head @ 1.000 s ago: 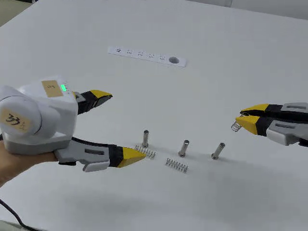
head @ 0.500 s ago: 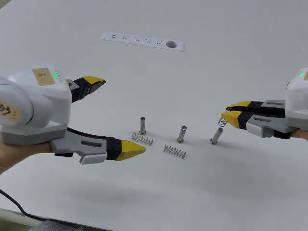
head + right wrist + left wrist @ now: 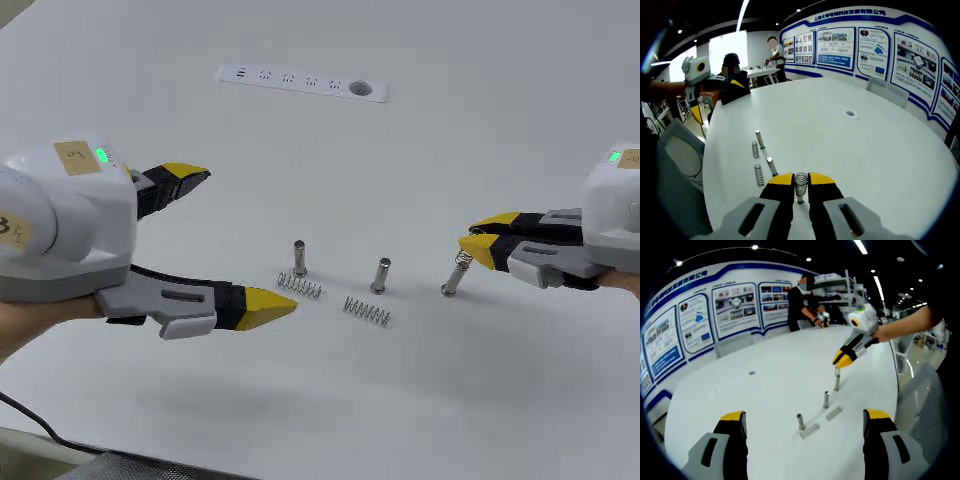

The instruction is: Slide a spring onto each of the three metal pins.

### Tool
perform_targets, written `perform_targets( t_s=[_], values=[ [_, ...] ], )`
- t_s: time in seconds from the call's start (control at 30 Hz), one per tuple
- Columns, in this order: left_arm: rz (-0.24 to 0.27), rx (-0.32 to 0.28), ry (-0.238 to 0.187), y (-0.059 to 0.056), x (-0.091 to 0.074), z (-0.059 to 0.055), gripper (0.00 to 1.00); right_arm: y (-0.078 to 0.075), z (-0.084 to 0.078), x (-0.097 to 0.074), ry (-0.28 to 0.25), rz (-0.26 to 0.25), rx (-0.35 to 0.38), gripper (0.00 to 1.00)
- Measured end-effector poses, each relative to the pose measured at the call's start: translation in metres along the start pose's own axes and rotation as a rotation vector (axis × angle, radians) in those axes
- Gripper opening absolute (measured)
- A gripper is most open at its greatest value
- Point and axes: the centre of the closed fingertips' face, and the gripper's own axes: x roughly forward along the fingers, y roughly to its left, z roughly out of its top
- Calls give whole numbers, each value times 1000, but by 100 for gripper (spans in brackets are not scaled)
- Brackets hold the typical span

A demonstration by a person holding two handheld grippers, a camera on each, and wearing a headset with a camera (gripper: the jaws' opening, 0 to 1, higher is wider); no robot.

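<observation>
Right gripper (image 3: 468, 236) pinches a spring (image 3: 462, 259) at the top of one pin; left gripper (image 3: 247, 240) hovers wide open.

Three metal pins stand upright in a row on the white table (image 3: 450, 130), closer to its near edge than its far one: the left pin (image 3: 300, 256), the middle pin (image 3: 381, 274) and the right pin (image 3: 452, 282). The right gripper's jaws are closed almost together on the spring, whose lower end meets the right pin's top; whether it has slipped over the tip cannot be told. The left gripper's jaws are spread far apart, grip nothing and are raised above the table left of the pins. One loose spring (image 3: 300, 287) lies just beside the left pin, another loose spring (image 3: 366, 312) just in front of the middle pin. A power strip (image 3: 302, 82) lies toward the far edge.
</observation>
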Motion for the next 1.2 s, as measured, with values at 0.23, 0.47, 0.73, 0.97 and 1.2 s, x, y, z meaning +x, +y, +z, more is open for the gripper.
perform_targets(
  t_s=[0.23,0.47,0.73,0.97,1.2],
  values=[
    [-4,-13,-7,-2,-1,1,99,-3,1,-1,5,-15,-18,11],
    [-2,-42,-14,0,-3,0,98,-5,0,-2,5,-4,5,11],
    [11,-55,-23,3,-6,-1,97,-1,-6,2,30,9,-2,11],
    [13,-66,-21,2,-8,-3,97,3,-18,12,50,10,-36,11],
    [35,-80,-46,9,-14,5,97,7,-33,21,73,11,-21,11]
  ],
)
